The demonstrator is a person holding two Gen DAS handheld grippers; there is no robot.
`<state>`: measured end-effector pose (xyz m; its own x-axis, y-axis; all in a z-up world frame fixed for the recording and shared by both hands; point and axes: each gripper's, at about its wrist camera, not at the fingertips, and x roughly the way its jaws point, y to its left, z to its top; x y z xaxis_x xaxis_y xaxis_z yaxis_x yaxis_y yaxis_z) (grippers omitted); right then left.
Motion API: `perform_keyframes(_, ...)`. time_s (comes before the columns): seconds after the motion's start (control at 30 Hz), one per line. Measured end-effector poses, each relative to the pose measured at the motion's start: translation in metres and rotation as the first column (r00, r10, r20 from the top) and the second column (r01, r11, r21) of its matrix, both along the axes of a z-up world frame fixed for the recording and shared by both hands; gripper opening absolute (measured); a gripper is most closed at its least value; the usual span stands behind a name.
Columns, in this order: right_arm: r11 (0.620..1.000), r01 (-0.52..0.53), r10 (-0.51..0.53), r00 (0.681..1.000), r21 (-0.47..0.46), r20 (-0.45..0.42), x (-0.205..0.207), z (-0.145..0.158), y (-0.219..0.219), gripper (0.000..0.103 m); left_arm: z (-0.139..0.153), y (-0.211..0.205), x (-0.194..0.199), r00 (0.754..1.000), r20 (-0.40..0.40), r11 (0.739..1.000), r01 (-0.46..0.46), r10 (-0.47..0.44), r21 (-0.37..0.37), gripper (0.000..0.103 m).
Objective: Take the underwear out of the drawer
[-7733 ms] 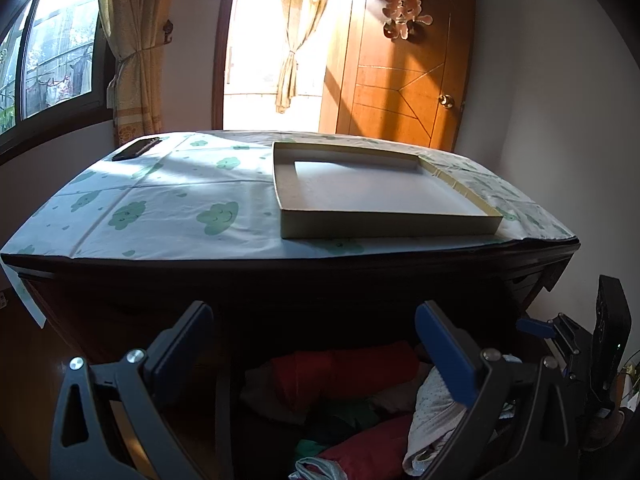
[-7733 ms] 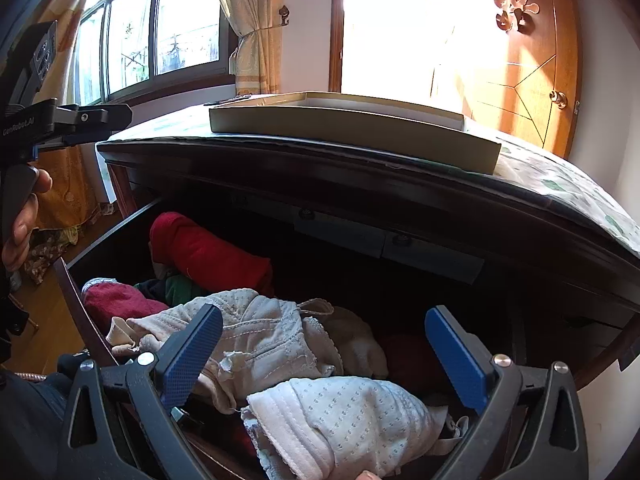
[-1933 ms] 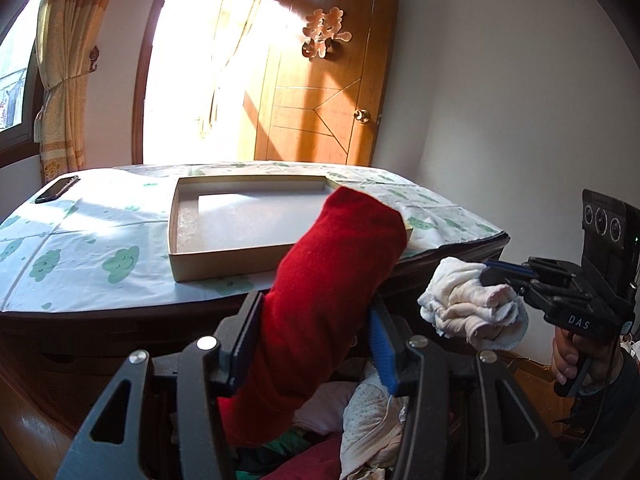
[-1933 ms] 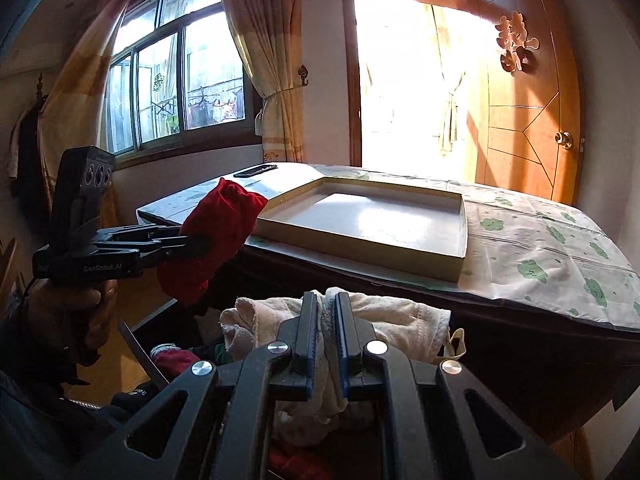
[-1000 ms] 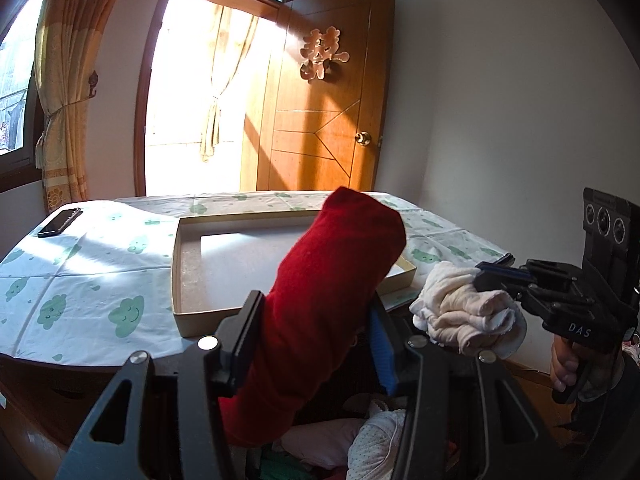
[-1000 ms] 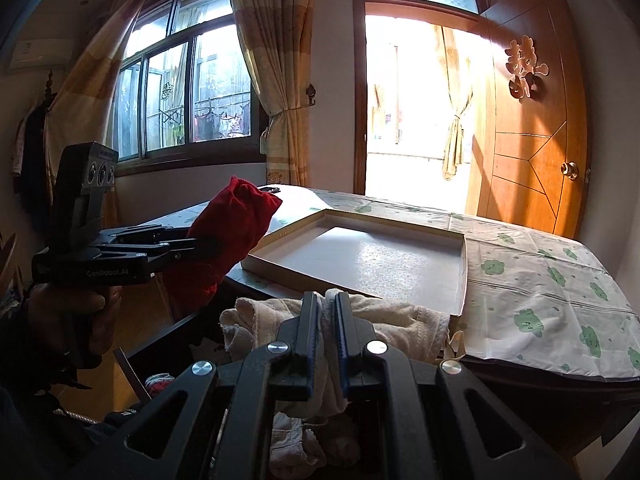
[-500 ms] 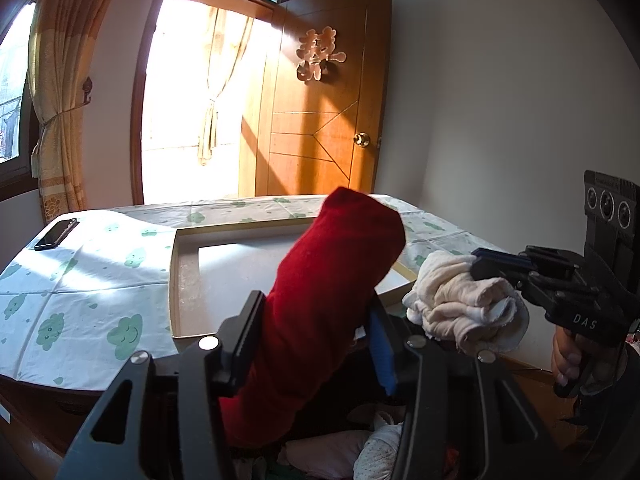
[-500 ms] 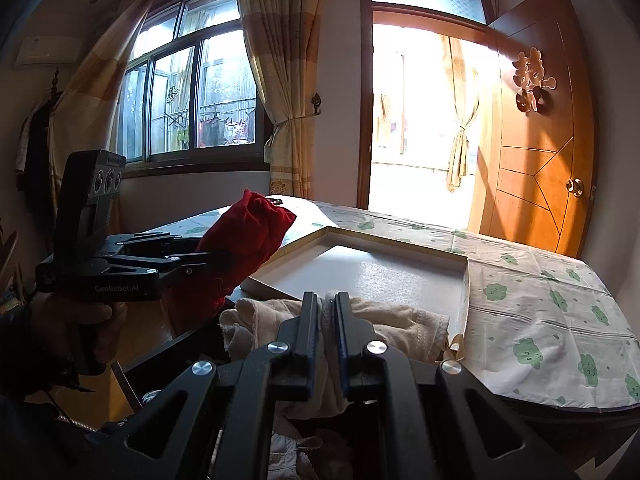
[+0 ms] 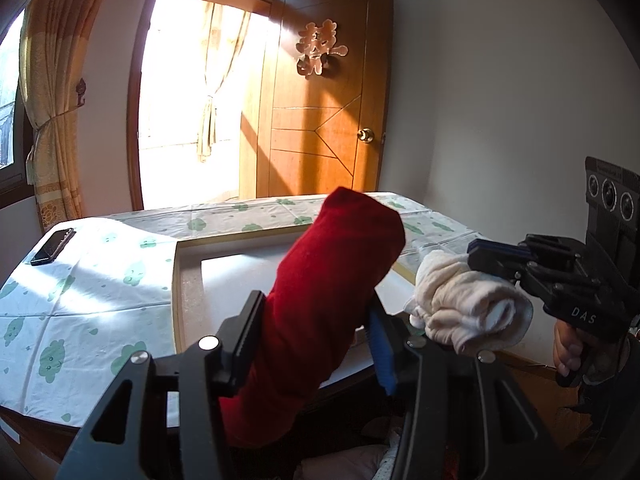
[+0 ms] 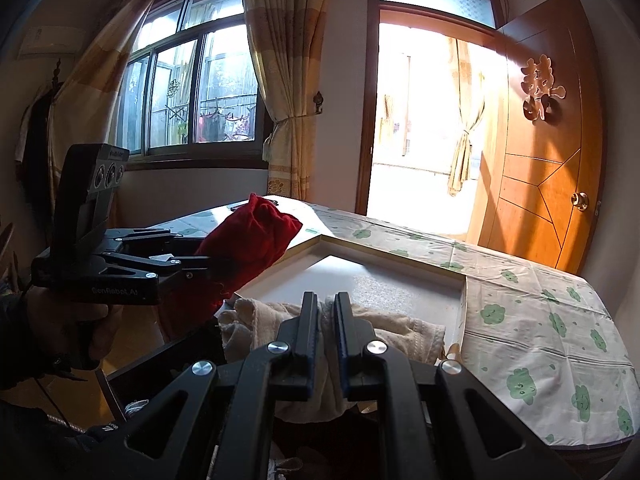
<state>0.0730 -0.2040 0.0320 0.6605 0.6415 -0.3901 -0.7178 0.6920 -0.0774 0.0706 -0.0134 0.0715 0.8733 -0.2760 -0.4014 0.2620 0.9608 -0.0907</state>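
Note:
My left gripper [image 9: 316,320] is shut on a rolled red underwear [image 9: 328,280], held upright above the front edge of the dresser; it also shows in the right wrist view [image 10: 248,240]. My right gripper [image 10: 327,308] is shut on a cream-white underwear [image 10: 396,332], which also shows bunched in the left wrist view [image 9: 468,308]. Both are lifted near the shallow beige tray [image 9: 180,280] on the dresser top. The open drawer [image 9: 360,452] lies below, mostly hidden, with some pale clothing visible.
A cloud-print cloth [image 9: 80,300] covers the dresser top [image 10: 540,340]. A black phone [image 9: 52,246] lies at its far left corner. A wooden door [image 9: 320,120], a bright doorway and curtained windows [image 10: 192,92] stand behind.
Both grippers have risen a little with their garments and moved nearer the tray. Less of the drawer shows below. The grips are unchanged.

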Motion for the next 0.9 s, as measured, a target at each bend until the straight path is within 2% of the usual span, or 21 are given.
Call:
perform_keyframes(0.1, 1.000, 0.001, -0.001, 1.000, -0.011, 0.009, 0.010, 0.004, 0.003, 0.001, 0.002, 0.003, 0.014, 1.000, -0.022, 1.000, 0.000, 0.000, -0.003, 0.048)
perform_keyframes(0.3, 0.999, -0.008, 0.005, 0.999, -0.048, -0.050, 0.037, -0.001, 0.009, 0.001, -0.008, 0.007, 0.027, 0.998, -0.057, 1.000, -0.007, 0.007, -0.002, 0.048)
perform_keyframes(0.4, 0.997, -0.021, 0.011, 0.993, -0.078, -0.120, 0.036, -0.017, 0.006, 0.002, -0.015, 0.007, 0.024, 0.998, -0.070, 1.000, -0.001, 0.001, 0.000, 0.048)
perform_keyframes(0.5, 0.980, -0.067, 0.039, 0.988, -0.187, -0.149, 0.021, -0.045, 0.005, 0.003, -0.020, 0.006, 0.021, 0.997, -0.081, 1.000, 0.011, -0.010, 0.004, 0.048)
perform_keyframes(0.63, 0.906, -0.123, 0.064, 0.986, -0.404, -0.156, -0.002, -0.097, 0.002, 0.005, -0.024, 0.008, 0.017, 0.996, -0.088, 1.000, 0.019, -0.019, 0.002, 0.048)
perform_keyframes(0.73, 0.812, -0.134, 0.071, 0.989, -0.567, -0.131, -0.009, -0.137, 0.001, 0.006, -0.027, 0.007, 0.017, 0.995, -0.094, 1.000, 0.023, -0.022, 0.002, 0.048)
perform_keyframes(0.8, 0.763, -0.145, 0.085, 0.989, -0.630, -0.124, -0.010, -0.155, 0.003, 0.006, -0.029, 0.007, 0.017, 0.995, -0.098, 1.000, 0.026, -0.026, -0.003, 0.048)
perform_keyframes(0.87, 0.733, -0.142, 0.092, 0.990, -0.665, -0.109, -0.007, -0.167, 0.008, 0.017, -0.030, 0.008, 0.017, 0.994, -0.102, 1.000, 0.026, -0.027, -0.008, 0.048)
perform_keyframes(0.9, 0.722, -0.143, 0.097, 0.990, -0.677, -0.106, -0.006, -0.172, 0.012, 0.036, -0.031, 0.009, 0.017, 0.994, -0.104, 1.000, 0.024, -0.025, -0.011, 0.048)
